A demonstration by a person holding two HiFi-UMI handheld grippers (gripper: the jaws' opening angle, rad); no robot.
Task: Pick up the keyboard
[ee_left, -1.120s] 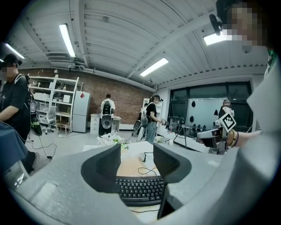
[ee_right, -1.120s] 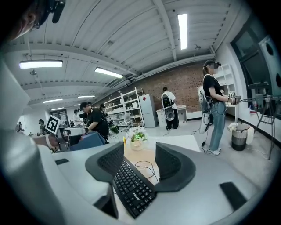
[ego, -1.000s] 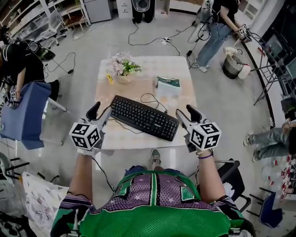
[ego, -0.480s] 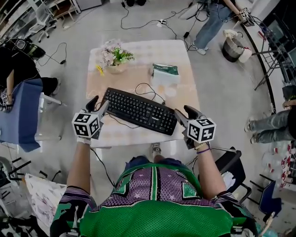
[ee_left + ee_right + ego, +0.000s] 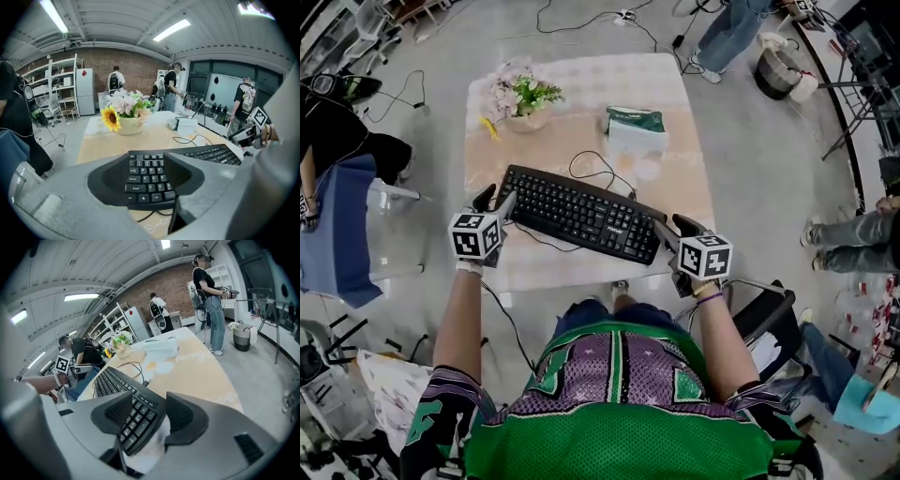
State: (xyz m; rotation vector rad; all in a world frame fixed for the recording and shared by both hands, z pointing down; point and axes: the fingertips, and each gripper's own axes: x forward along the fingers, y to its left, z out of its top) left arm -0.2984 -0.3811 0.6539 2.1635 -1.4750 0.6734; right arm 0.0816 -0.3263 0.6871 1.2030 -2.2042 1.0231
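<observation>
Your left gripper (image 5: 497,199) has its jaws spread wide, and the left end of the keyboard (image 5: 581,214) sits right between them, not pinched, with the bottom-row keys plain in the left gripper view. Your right gripper (image 5: 673,227) is spread too, straddling the keyboard's right end: one pad hangs over the keys, the other stands off beyond the edge. The black keyboard lies at a slant along the near part of the table (image 5: 675,122), and its cable (image 5: 592,172) loops away behind it. Farther back, a flower pot (image 5: 523,101) stands at the far left corner, and a green-topped tissue pack (image 5: 634,131) rests to its right.
</observation>
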